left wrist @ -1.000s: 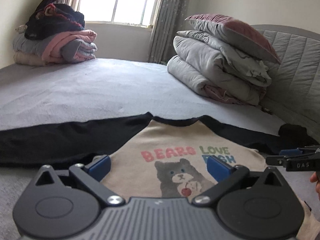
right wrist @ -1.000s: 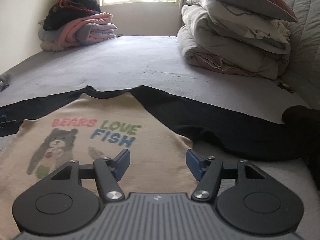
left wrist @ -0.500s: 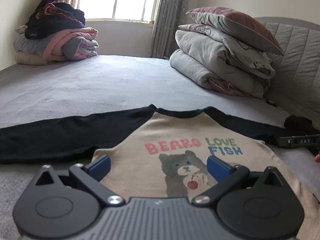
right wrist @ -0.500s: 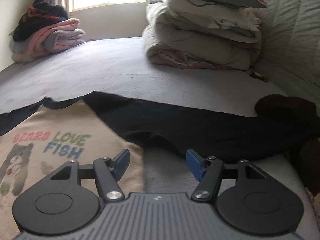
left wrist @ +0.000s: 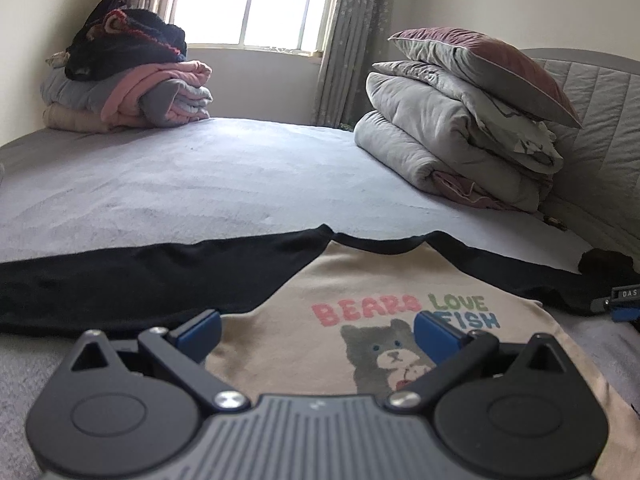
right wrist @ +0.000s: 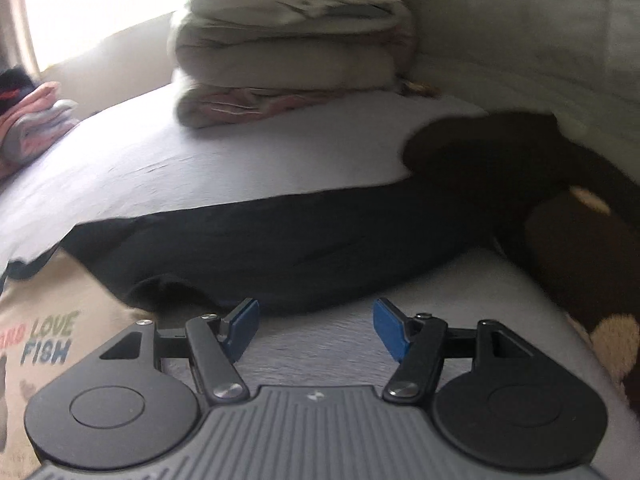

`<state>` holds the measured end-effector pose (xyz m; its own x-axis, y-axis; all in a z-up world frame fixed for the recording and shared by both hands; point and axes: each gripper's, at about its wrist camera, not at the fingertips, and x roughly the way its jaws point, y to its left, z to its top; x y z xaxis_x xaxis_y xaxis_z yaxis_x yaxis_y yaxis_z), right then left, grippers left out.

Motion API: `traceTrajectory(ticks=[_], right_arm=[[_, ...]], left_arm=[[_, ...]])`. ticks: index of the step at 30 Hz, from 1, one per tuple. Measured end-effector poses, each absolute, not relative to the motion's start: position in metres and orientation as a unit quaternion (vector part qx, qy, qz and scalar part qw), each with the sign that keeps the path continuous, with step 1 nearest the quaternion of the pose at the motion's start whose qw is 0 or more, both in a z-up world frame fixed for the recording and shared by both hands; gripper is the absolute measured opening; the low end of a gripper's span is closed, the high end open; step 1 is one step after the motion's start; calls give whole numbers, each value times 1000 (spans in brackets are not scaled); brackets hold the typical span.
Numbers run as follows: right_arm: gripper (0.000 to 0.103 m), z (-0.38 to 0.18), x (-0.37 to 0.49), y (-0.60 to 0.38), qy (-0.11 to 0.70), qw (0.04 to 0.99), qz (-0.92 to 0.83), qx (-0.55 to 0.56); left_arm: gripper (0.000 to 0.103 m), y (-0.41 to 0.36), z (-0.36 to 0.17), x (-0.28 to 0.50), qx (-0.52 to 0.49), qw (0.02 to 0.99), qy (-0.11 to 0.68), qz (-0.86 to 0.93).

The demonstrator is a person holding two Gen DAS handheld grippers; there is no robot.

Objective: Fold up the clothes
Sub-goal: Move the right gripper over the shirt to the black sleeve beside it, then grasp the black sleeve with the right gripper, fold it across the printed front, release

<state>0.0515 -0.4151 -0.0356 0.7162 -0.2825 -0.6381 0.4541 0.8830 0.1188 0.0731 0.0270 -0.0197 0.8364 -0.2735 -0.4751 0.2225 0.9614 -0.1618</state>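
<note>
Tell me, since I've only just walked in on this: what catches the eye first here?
The shirt spread flat on the bed, beige with black sleeves, a bear and the words BEARS LOVE FISH, lies right ahead of the open left tool. Behind it, a folded duvet stack topped by a pillow stands at the right by the headboard, and a clothes pile sits far left under the window.
</note>
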Motion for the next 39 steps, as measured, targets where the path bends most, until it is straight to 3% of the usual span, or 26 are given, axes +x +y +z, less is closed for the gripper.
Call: traceTrajectory(ticks=[20,27,30,32,34,37,39], right_arm=[[66,-62,51,-497,259,886,-267,276],[59,-69,43,-525,214,872,-275,344],[49,-72,40,-532,198,864,-279,369],[35,-73,40,-533,197,864,-281,368],[15,-74,38,-534,193,862,-278,377],[6,-71,36,-533,178,864,-269,388],[6,-62,37,-526,165,873,-255,381]], left_arm=[[103,51,-27,89,-94,949,285,-99],[103,52,-31,90,-106,945,294,-98],[103,52,-32,90,-103,945,295,-97],[103,52,-32,90,-103,944,296,-98],[103,52,-33,90,-102,944,297,-99],[103,51,-32,90,-99,945,296,-100],[103,52,-31,90,-100,945,295,-102]])
